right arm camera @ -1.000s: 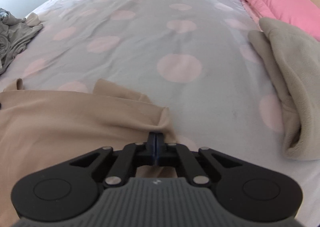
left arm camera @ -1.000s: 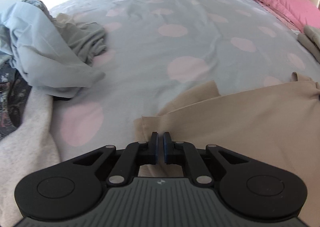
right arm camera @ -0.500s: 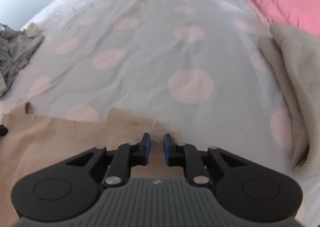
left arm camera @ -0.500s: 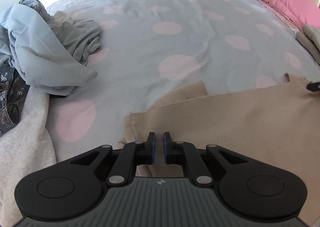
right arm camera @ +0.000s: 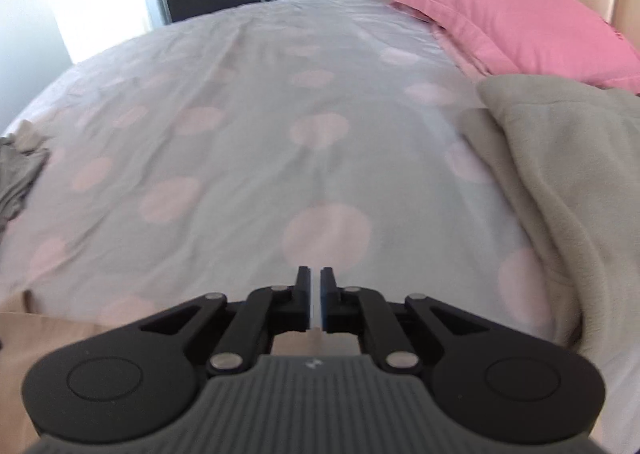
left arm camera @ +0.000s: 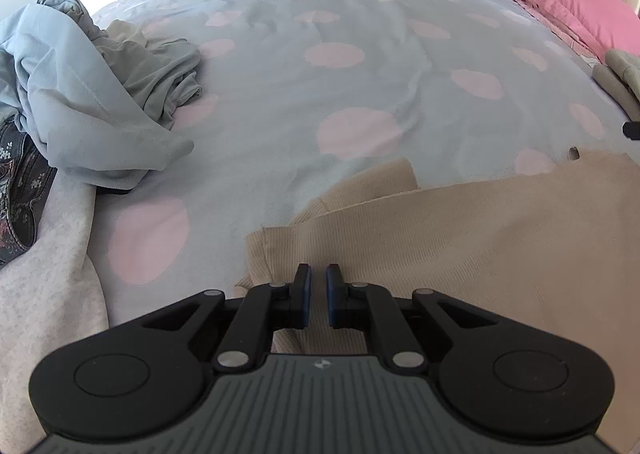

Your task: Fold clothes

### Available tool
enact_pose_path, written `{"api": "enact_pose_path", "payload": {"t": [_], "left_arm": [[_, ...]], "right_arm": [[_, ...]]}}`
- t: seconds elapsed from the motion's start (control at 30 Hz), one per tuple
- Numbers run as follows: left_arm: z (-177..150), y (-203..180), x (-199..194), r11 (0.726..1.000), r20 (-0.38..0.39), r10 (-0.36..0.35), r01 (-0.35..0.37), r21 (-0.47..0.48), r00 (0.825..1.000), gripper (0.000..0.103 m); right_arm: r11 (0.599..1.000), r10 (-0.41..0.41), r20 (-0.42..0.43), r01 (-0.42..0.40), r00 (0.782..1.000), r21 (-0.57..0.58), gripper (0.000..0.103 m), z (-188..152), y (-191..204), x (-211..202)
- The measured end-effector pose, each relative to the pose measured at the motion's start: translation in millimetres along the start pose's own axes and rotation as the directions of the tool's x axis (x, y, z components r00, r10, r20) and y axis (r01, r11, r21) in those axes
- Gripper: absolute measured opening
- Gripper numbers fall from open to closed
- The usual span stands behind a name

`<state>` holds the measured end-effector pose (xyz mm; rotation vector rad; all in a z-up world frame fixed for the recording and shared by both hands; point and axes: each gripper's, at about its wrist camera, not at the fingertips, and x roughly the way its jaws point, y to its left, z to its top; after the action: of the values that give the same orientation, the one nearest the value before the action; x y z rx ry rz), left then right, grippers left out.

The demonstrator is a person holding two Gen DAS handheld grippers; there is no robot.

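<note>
A beige ribbed garment [left arm camera: 460, 238] lies flat on the bed, its left corner and a folded sleeve just ahead of my left gripper [left arm camera: 317, 274]. The left jaws stand slightly apart above the cloth and hold nothing. My right gripper [right arm camera: 316, 278] is lifted over the bedsheet, its jaws a narrow gap apart and empty. Only a strip of the beige garment [right arm camera: 44, 334] shows at the lower left of the right wrist view. The right gripper's tip [left arm camera: 632, 129] shows at the right edge of the left wrist view.
A pile of grey-blue and olive clothes [left arm camera: 80, 93] and a light grey garment [left arm camera: 44, 274] lie at the left. A folded olive fleece [right arm camera: 568, 181] lies at the right, by the pink pillow [right arm camera: 520, 21]. The bedsheet [right arm camera: 280, 113] is grey with pink dots.
Both grippers have let go of the beige garment and opened slightly. The right gripper has risen and pulled away, so the garment has dropped out of most of its view.
</note>
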<state>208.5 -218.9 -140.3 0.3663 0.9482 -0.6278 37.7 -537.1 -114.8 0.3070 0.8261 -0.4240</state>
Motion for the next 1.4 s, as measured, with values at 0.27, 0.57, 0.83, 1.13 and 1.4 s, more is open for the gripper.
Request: {"api": "enact_pose_path", "payload": {"t": [0.27,0.57,0.83,1.13,1.4], "left_arm": [[-9.2,8.6,-38.0,0.996,0.074,-0.071,0.075,-0.048,0.995,0.005],[-54.0,-16.9,-79.7,0.991,0.038,-0.133,0.132,0.021,0.99,0.005],[-112.1,-46.7,-101.5,0.985,-0.048,-0.146,0.149,0.09,0.988,0.001],[-141.3,-39.9,-90.6,0.991,-0.085,-0.124,0.128,0.038,0.989,0.0],[-113.2,-37.4,-115.9,0.988,0.005,-0.153,0.152,0.03,0.988,0.016]], "right_arm": [[0.995,0.094,-0.067,-0.092,0.993,0.038,0.048,-36.5,-14.5,-37.9],[0.99,0.143,-0.053,-0.142,0.988,0.013,0.042,-101.5,-5.0,-118.6],[0.982,0.149,-0.181,-0.167,0.972,-0.085,0.029,-166.7,11.6,-131.3],[0.983,0.144,-0.259,-0.168,0.955,-0.074,0.024,-187.1,2.2,-114.3],[0.985,0.174,-0.183,-0.171,0.968,0.031,0.055,-160.7,-21.1,-137.3]]}}
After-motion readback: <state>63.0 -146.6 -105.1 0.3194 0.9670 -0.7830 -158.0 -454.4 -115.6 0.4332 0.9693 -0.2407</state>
